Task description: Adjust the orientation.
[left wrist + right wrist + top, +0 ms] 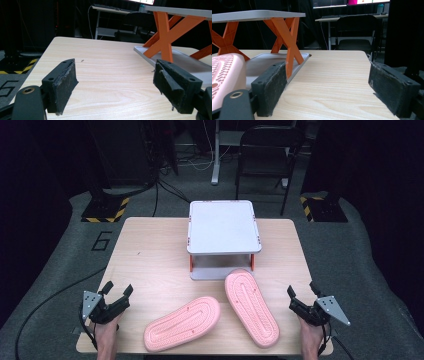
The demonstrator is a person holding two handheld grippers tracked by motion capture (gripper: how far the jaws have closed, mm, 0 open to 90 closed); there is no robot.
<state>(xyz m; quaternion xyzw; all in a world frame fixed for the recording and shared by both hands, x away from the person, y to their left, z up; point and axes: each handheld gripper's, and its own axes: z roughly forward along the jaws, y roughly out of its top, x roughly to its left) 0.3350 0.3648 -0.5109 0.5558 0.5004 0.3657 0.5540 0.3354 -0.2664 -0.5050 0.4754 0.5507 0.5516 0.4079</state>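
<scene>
While both claws hover low over the near edge of a light wooden table (150, 250), two pink slippers lie sole-up between them. In the high view, the left slipper (182, 323) lies slanted, its toe end pointing up and to the right. The right slipper (251, 306) lies just beside it, slanting the other way, its far end close to the base of a small stand (222, 226). The two slippers nearly meet at their upper ends. The stand sits at the table's middle, with a grey top, a grey base and orange crossed legs.

The left claw (118, 290) is held by a hand (107, 334) at the table's near left corner, well apart from the left slipper. Its jaws stand wide apart with bare wood between them, released and grasping nothing. The right claw (302, 293) is held at the near right corner, near the right slipper but not touching it. Its jaws are likewise spread wide and released. In the right gripper view, the ridged pink sole shows at the left edge, beside the left jaw.
</scene>
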